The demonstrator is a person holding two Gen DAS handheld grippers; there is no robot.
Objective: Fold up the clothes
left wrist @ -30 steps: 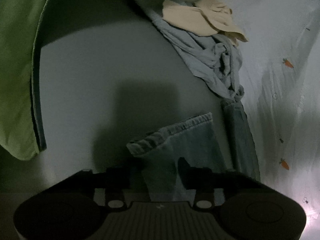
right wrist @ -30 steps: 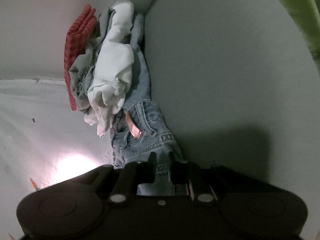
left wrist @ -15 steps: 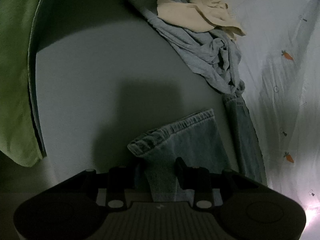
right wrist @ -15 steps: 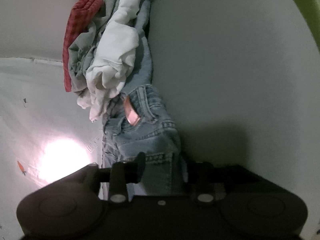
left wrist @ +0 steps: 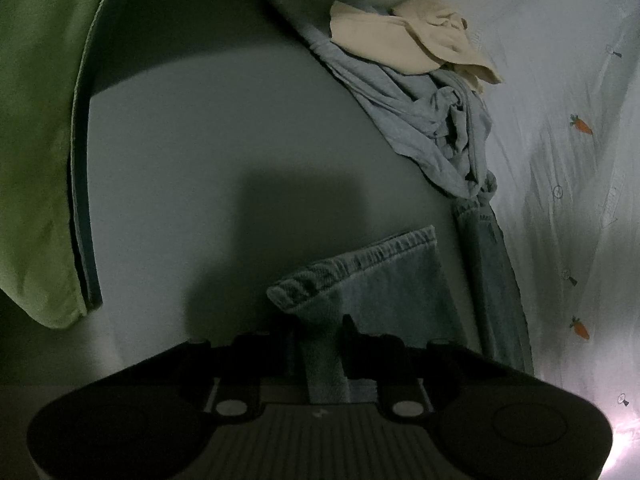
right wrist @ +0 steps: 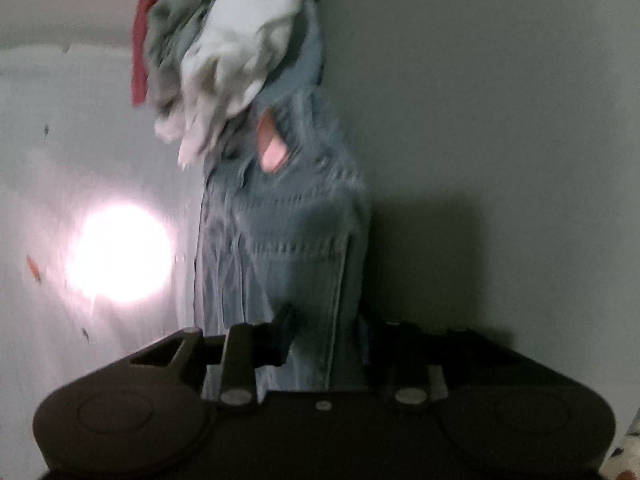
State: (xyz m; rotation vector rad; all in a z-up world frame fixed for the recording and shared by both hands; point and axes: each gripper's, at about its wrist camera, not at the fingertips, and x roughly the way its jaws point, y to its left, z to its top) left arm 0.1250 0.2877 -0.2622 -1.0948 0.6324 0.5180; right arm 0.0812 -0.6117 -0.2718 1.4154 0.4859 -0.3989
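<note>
A pair of light blue jeans lies along the bed's edge by the wall. In the left wrist view my left gripper (left wrist: 320, 332) is shut on a jeans leg (left wrist: 384, 280) just behind its hem. In the right wrist view the jeans' waist end (right wrist: 288, 216), with a pink label, lies between my right gripper's (right wrist: 324, 328) spread fingers; the view is blurred. The right finger is hidden behind the denim.
A grey garment (left wrist: 424, 120) with a cream one (left wrist: 404, 44) on it lies past the jeans leg. A pile of white (right wrist: 240, 52), grey and red (right wrist: 140, 64) clothes lies beyond the waist. A green cloth (left wrist: 36, 140) hangs left. The carrot-print sheet (left wrist: 568, 160) carries a bright glare (right wrist: 120, 252).
My right gripper's fingers have spread apart and it has moved forward along the jeans toward the clothes pile. My left gripper has kept its hold on the leg and shifted slightly.
</note>
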